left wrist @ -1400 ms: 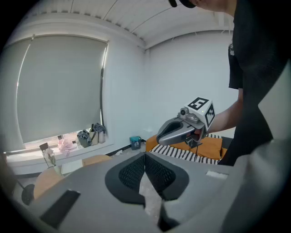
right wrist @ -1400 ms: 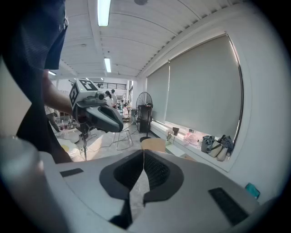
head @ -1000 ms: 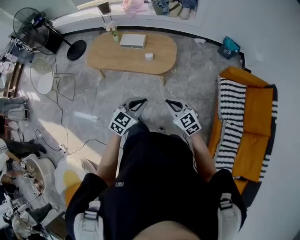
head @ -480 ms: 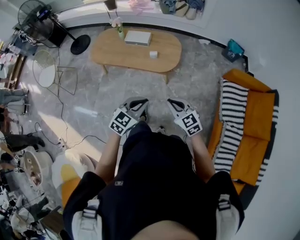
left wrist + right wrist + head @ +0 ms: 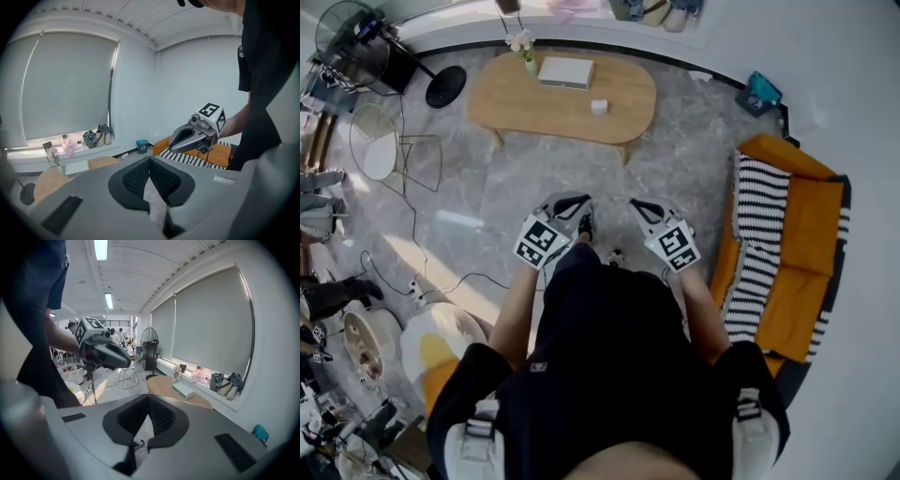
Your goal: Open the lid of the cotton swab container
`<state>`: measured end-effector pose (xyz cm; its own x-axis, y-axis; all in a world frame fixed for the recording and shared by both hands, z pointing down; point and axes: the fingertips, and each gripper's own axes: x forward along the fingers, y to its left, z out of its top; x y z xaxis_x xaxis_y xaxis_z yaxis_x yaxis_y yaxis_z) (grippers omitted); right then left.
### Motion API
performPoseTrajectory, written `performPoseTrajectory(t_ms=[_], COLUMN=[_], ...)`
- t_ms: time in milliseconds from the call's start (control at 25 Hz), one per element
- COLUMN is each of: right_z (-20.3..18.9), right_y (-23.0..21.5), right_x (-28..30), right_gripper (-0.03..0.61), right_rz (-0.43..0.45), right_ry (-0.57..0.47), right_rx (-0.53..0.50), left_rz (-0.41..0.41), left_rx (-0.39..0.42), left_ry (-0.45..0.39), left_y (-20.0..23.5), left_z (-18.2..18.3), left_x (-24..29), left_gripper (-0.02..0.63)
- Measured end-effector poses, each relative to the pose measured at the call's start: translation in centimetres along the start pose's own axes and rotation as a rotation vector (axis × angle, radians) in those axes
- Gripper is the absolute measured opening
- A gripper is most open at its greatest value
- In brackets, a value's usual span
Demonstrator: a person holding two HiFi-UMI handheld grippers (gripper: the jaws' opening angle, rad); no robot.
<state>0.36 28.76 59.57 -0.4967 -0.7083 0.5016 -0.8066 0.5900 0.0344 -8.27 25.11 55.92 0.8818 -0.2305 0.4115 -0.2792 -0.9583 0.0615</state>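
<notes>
**Closed fingers, a small target far off**

We stand well apart from the surface [image 5: 511,105], which lies at our 12 o'clock. The small white thing on it, which we take for the swab container [image 5: 598,107], sits alone toward the surface's 3 o'clock side. A flat box [image 5: 565,72] lies at the container's 11 o'clock and a vase [image 5: 526,54] stands farther out at its 10 o'clock. From here the container is too small for us to make out its lid.

The left gripper [image 5: 574,202] and right gripper [image 5: 639,206] hang just in front of us. The fingers [image 5: 138,179] of each are pressed together with nothing between them.

We see three ways this could go wrong:

- **Reaching with the fingers together.** We would push the container instead of gripping it. It looks light, so it would likely slide or tip.
- **Pulling the lid without pinning the body.** If the other gripper does not hold the body down, we would probably lift the whole container and scatter the swabs.
- **A wide approach from 10 o'clock.** This could clip the vase, or lead us to the box by mistake.
</notes>
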Motion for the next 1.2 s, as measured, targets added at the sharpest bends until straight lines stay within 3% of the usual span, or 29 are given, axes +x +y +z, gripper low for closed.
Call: performPoseTrajectory(t_ms=[200, 480, 880, 1200], right_z=[0.9, 1.4, 2.0, 1.7], right_y=[-2.3, -5.4, -7.7, -10.3], right_x=[1.5, 3.3, 6.7, 7.1], right_gripper=[-0.005, -0.005, -0.005, -0.005], right_rz=[-0.009, -0.043, -0.034, -0.099], right_ry=[0.018, 0.064, 0.075, 0.097], right_rx=[-0.030, 0.005, -0.011, 0.025], left_rz=[-0.020, -0.029, -0.063, -0.135], left_rx=[-0.003, -0.003, -0.007, 0.035], left_ry=[-0.017, -0.033, -0.002, -0.012], left_y=[2.9, 7.1, 10.3, 12.5], left_z=[1.1, 2.5, 2.2, 4.2], left_x=[1.5, 3.3, 5.2, 8.3], left_gripper=[0.002, 0.002, 0.002, 0.002])
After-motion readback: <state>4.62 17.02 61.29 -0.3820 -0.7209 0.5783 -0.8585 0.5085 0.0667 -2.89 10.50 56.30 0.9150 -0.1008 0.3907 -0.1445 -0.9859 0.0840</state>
